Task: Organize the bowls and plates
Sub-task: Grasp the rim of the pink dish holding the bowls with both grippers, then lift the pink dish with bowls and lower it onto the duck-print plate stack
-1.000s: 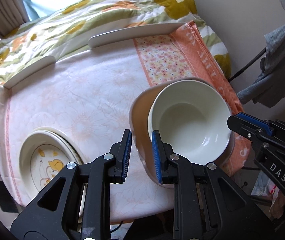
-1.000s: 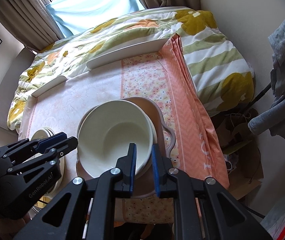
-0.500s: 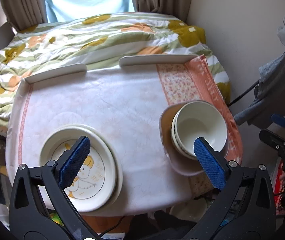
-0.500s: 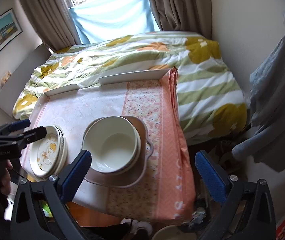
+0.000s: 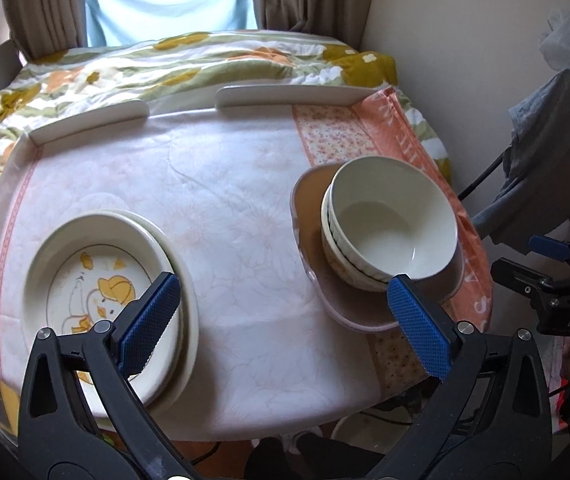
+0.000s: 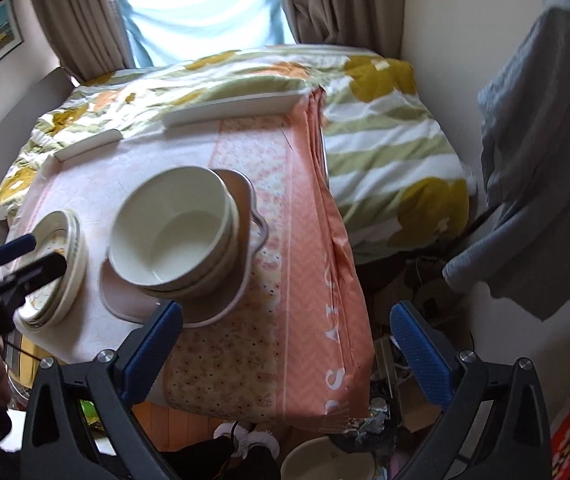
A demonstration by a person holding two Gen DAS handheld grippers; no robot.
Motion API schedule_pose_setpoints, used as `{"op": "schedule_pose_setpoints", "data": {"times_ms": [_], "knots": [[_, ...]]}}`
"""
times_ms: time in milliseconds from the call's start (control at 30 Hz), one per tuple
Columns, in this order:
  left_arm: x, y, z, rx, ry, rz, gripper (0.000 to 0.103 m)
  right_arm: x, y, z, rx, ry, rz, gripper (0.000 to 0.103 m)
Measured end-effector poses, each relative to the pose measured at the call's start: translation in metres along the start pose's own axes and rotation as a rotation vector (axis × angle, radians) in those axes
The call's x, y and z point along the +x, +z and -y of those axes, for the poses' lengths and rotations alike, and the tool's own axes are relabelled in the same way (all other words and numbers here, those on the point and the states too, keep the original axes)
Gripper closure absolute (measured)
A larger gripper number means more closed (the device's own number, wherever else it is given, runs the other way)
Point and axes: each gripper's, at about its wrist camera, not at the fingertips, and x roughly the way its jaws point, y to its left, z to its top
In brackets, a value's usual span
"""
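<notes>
Both tongs, left tongs (image 5: pixel 283 320) and right tongs (image 6: pixel 285 354), gape wide, holding nothing. Stacked bowls (image 5: pixel 391 226) sit on the pink tray (image 5: pixel 351 314), near the counter (image 5: pixel 225 200) edge; one bump could tip them off.

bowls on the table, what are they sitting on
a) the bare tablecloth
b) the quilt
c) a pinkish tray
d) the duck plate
c: the stacked bowls sit nested on the pinkish tray at the table's right side, apart from the duck plate on the left.
</notes>
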Motion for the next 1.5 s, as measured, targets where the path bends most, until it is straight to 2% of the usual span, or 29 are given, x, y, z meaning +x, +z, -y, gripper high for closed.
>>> {"op": "schedule_pose_setpoints", "data": {"times_ms": [133, 167, 267, 333, 400, 533, 633, 767, 867, 900, 933, 1067, 1333, 1500], "knots": [[0.019, -0.009, 0.006, 0.003, 0.019, -0.026, 0.006, 0.026, 0.004, 0.002, -0.002, -0.015, -0.060, 0.001], [0.025, -0.010, 0.006, 0.001, 0.021, -0.041, 0.011, 0.030, 0.005, 0.001, -0.011, -0.017, -0.070, 0.002], [0.040, -0.013, 0.004, -0.026, 0.015, -0.083, 0.029, 0.040, 0.009, -0.002, -0.033, -0.005, -0.092, 0.019], [0.046, -0.014, 0.003, -0.046, -0.006, -0.089, 0.034, 0.045, 0.013, -0.004, -0.039, 0.011, -0.108, 0.036], [0.051, -0.013, 0.005, -0.045, -0.004, -0.097, 0.039, 0.052, 0.016, -0.007, -0.046, 0.030, -0.128, 0.045], [0.063, -0.010, 0.010, -0.049, -0.013, -0.114, 0.050, 0.066, 0.019, -0.016, -0.075, 0.049, -0.158, 0.060], [0.070, -0.008, 0.010, -0.073, -0.006, -0.118, 0.059, 0.075, 0.020, -0.022, -0.090, 0.057, -0.165, 0.067], [0.085, -0.005, 0.012, -0.084, -0.022, -0.149, 0.075, 0.089, 0.023, -0.022, -0.093, 0.083, -0.177, 0.071], [0.092, -0.004, 0.018, -0.071, -0.024, -0.151, 0.088, 0.098, 0.023, -0.024, -0.098, 0.122, -0.185, 0.079], [0.094, -0.003, 0.020, -0.069, -0.025, -0.152, 0.092, 0.099, 0.023, -0.025, -0.102, 0.136, -0.180, 0.085], [0.096, -0.003, 0.022, -0.067, -0.028, -0.154, 0.094, 0.099, 0.023, -0.026, -0.105, 0.153, -0.174, 0.090], [0.095, -0.004, 0.022, -0.071, -0.023, -0.145, 0.095, 0.099, 0.020, -0.029, -0.119, 0.179, -0.151, 0.096], [0.089, 0.000, 0.024, -0.081, -0.009, -0.137, 0.096, 0.096, 0.019, -0.030, -0.136, 0.179, -0.119, 0.096], [0.072, 0.007, 0.022, -0.094, -0.008, -0.111, 0.097, 0.085, 0.023, -0.031, -0.151, 0.175, -0.099, 0.096]]}}
